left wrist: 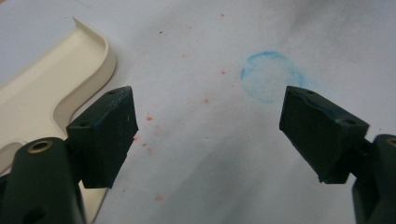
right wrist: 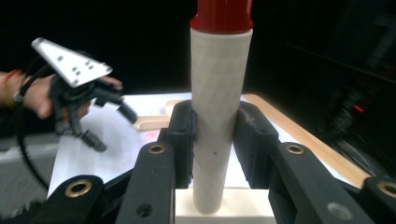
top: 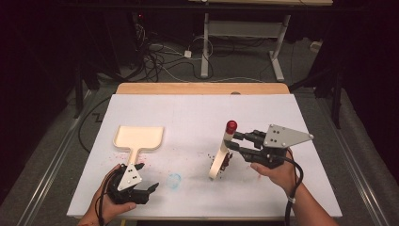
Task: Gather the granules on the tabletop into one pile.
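Observation:
A cream dustpan (top: 139, 137) lies flat on the white table, left of centre, its handle pointing toward the person. My left gripper (top: 148, 178) rests just right of that handle's end, open with nothing between its jaws; in the left gripper view the dustpan (left wrist: 42, 93) sits beside the left jaw. My right gripper (top: 233, 142) is shut on the cream handle of a brush (top: 222, 153) with a red cap (top: 231, 126), which stands tilted with its head on the table. In the right gripper view the brush handle (right wrist: 219, 93) is clamped upright between both jaws.
A faint blue circle (top: 174, 180) is drawn on the white table sheet (top: 197, 108), between the left gripper's jaws in its own view (left wrist: 271, 77). Small red specks (top: 202, 154) are scattered mid-table. A wooden table edge (top: 202, 88) runs along the back; cables lie on the floor beyond.

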The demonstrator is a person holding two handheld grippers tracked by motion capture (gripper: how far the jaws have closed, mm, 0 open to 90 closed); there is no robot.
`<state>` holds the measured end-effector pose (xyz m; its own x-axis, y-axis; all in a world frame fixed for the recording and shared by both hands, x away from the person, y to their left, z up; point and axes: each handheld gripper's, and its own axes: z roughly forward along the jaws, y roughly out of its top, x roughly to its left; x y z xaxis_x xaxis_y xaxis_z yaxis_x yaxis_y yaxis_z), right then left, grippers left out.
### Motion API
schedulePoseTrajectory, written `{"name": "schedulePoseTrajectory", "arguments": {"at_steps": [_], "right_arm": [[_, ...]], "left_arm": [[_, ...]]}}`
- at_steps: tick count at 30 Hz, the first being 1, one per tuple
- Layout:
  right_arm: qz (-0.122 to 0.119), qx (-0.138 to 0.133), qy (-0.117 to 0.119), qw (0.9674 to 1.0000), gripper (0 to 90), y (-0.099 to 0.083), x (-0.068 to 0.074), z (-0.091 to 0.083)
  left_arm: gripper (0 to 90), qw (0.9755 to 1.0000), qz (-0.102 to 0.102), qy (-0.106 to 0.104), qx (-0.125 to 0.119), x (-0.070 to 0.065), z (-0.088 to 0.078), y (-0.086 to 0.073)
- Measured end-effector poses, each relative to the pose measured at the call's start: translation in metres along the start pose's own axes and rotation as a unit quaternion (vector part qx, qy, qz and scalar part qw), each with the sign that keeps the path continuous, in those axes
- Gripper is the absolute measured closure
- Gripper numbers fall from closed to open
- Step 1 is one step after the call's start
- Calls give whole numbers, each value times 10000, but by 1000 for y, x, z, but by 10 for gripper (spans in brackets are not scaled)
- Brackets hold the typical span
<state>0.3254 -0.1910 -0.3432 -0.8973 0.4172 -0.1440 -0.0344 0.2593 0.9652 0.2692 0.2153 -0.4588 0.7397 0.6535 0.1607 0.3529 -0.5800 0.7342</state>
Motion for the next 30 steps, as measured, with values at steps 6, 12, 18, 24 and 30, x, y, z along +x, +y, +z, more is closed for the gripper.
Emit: {"name": "schedulePoseTrajectory", "arguments": {"at_steps": [6,12,18,24,30], "right_arm": [[479,216,-664,9964,700,-6,35,-24],[1232,552,-1435,9804,700,-18,55,-25],[1375,638,-2052,9669,700,-25,58,-10],[1345,491,-2310,9624,701,-28,51,12],[1477,392,-2607,9533,702,-30,30,22]], "left_arm": [[185,10000,21,6,-28,0,-2,0],[185,10000,69,-9,-62,-1,-2,2],[185,9999,98,-60,-58,0,0,4],[185,9999,107,-68,-27,0,1,4],[185,9999,89,-53,-11,0,1,3]]}}
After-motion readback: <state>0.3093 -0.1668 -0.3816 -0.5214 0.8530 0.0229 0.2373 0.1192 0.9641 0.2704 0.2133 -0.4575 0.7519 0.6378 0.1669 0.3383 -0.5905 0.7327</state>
